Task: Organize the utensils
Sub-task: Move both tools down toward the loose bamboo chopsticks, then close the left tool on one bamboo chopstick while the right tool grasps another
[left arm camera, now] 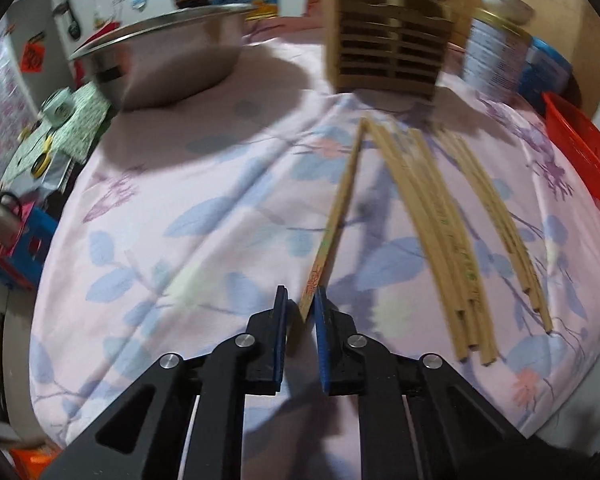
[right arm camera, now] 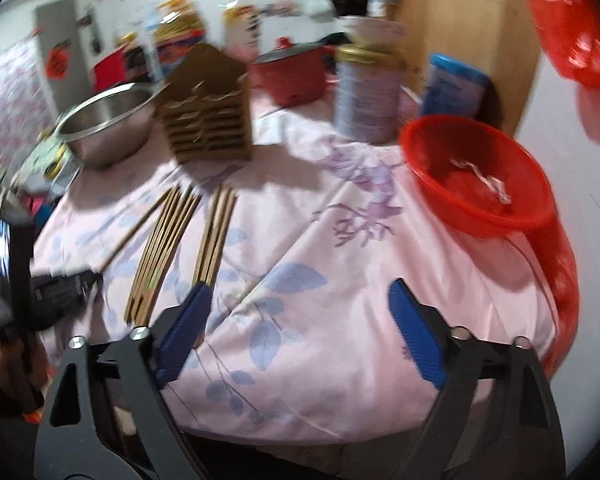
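Here, left claw [left arm camera: 302,304] angled down, pinching one chopstick [left arm camera: 340,208], right claw [right arm camera: 300,300] spread, empty, over the tablecloth [right arm camera: 340,240].

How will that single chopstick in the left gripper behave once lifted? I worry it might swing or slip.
The chopstick looks stiff and light. The left gripper pinches only its near end, so it may pivot or droop. Its smooth, narrow sides could slip.

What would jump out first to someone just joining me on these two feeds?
The left gripper, shut on one wooden chopstick that slants toward the slatted wooden holder at the back of the floral tablecloth. Right of it, the remaining chopsticks lie fanned out on the cloth. In the right wrist view, a bright red basket sits at the table's right edge beyond the open right gripper.
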A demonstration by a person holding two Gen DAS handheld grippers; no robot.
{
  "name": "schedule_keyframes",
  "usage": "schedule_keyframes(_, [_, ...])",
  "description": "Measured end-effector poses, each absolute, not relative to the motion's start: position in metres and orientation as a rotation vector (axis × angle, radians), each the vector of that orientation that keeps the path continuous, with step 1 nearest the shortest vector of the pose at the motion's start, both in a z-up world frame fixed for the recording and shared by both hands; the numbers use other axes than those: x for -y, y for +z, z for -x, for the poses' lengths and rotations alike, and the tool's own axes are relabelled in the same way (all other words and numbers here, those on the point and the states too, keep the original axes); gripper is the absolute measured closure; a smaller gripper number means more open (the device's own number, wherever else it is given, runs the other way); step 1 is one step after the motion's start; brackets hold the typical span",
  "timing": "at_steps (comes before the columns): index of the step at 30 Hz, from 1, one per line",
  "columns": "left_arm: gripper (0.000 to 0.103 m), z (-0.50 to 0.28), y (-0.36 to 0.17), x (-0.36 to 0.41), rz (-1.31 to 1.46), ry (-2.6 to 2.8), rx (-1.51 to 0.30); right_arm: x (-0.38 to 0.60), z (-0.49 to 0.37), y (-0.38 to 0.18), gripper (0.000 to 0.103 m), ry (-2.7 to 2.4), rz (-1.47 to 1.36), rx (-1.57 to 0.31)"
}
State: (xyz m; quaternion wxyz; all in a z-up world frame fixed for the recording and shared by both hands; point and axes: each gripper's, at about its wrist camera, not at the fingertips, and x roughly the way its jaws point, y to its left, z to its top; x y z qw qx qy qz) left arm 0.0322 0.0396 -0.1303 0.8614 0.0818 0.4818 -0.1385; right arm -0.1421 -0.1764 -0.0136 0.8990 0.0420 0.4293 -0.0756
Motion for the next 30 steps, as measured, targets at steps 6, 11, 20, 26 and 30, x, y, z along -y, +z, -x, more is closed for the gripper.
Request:
schedule_keyframes(6, [0.075,-0.025,-0.129,-0.065,-0.163,-0.23,-1.022,0.141,0.118,-0.056,0.049,0.077,-0.032,-1.02])
schedule_keyframes(11, [0.067,-0.021,-0.128,-0.071,-0.155,-0.203,-1.022,0.109,0.109,-0.091,0.06,0.169,0.042,-1.082])
schedule_keyframes(20, [0.05,-0.026,-0.129,-0.075,-0.154,-0.182,-1.023,0.143,0.123,-0.097,0.096,0.115,-0.129,-1.06])
schedule_keyframes(26, [0.051,-0.028,-0.129,-0.07,-0.164,-0.203,-1.009,0.151,0.134,-0.094,0.091,0.102,-0.15,-1.047])
schedule_keyframes(30, [0.056,-0.028,-0.13,-0.067,-0.172,-0.234,-0.994,0.14,0.119,-0.1,0.092,0.094,-0.117,-1.029])
